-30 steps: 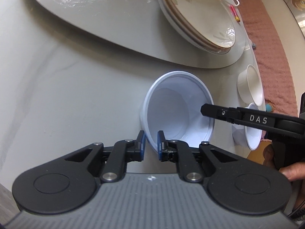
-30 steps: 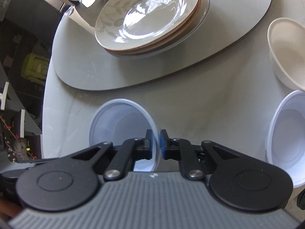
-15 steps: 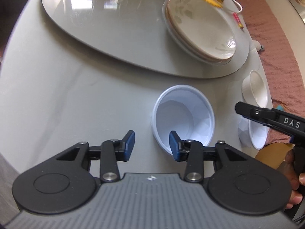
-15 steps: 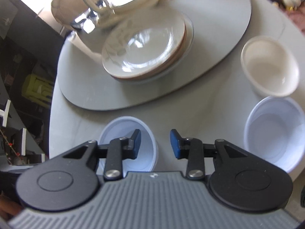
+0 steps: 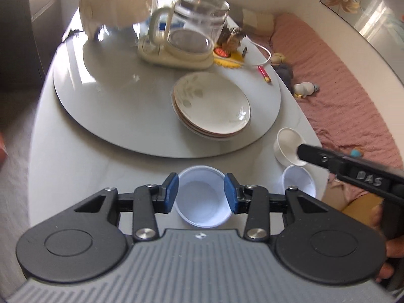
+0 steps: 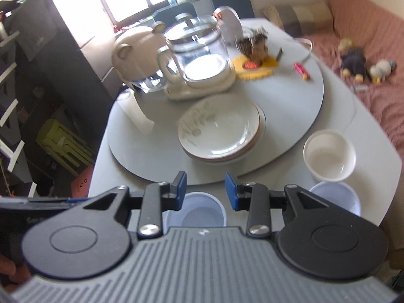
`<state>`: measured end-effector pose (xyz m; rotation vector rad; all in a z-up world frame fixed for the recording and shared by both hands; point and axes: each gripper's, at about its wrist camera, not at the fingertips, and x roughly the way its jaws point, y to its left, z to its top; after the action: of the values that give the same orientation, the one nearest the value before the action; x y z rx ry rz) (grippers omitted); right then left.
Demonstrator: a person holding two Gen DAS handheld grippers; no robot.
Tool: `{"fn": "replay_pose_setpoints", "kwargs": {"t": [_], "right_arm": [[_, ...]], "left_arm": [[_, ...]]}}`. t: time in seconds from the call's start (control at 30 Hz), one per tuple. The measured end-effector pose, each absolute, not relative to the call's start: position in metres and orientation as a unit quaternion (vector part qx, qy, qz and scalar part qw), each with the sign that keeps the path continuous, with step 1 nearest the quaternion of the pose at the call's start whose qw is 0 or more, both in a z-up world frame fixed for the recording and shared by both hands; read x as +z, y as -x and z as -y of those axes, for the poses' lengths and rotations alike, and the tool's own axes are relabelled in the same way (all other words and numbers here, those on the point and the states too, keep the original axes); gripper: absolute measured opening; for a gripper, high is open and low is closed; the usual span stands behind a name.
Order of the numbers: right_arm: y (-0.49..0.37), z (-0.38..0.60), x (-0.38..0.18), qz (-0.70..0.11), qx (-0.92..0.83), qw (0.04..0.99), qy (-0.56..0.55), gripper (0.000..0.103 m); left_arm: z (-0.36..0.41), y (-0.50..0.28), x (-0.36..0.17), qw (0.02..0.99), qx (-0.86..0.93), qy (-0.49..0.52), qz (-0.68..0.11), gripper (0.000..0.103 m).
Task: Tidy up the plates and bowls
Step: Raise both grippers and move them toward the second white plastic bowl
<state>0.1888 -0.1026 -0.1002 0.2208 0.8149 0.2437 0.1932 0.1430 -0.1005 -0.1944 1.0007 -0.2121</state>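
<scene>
On the pale table point(image 5: 83, 166), just in front of the grey round turntable point(image 5: 106, 106), stands a white plastic bowl point(image 5: 202, 199), upright and empty. The left gripper point(image 5: 200, 193) hangs above it with its blue pads point(image 5: 171, 189) parted to a middling gap; the bowl shows between them from this view, yet the pads press on nothing. The right gripper point(image 6: 205, 190) is likewise part-open and empty, high above the same bowl point(image 6: 199, 213), which peeps out beneath its fingers. Its black finger reaches into the left wrist view from the right, and a hand point(image 5: 386, 250) shows at its grip.

On the turntable's near side sits a stack of plates point(image 5: 212, 106), the top one cream with a leaf pattern; browner rims show below it. Behind the stack, toward the turntable's far side, stand a glass kettle point(image 5: 192, 25) on a cream base and a cream pig-shaped jar point(image 5: 113, 2). A yellow mat point(image 6: 255, 70) and a red pen-like thing point(image 6: 301, 72) lie on the turntable's right part.

Right of the turntable's near edge, on the table, stands a cream bowl point(image 6: 329, 154). Just nearer than it is a second white plastic bowl point(image 6: 339, 197), close to the table's edge. Beyond the table on the right lies a pink couch cover point(image 5: 341, 80) with soft toys point(image 6: 363, 63).
</scene>
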Motion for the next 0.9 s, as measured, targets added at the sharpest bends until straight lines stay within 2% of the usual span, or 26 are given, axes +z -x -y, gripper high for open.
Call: {"fn": "replay_pose_setpoints", "kwargs": {"t": [0.23, 0.53, 0.9], "right_arm": [[-0.169, 0.105, -0.081, -0.361, 0.102, 0.924, -0.075, 0.036], [-0.14, 0.118, -0.06, -0.352, 0.093, 0.928, -0.078, 0.036], [-0.162, 0.16, -0.06, -0.364, 0.122, 0.922, -0.044, 0.036]], "left_arm": [[-0.142, -0.174, -0.091, 0.874, -0.103, 0.097, -0.465, 0.045], [-0.121, -0.15, -0.053, 0.898, -0.098, 0.079, -0.421, 0.046], [-0.068, -0.158, -0.056, 0.897, -0.085, 0.089, -0.424, 0.047]]}}
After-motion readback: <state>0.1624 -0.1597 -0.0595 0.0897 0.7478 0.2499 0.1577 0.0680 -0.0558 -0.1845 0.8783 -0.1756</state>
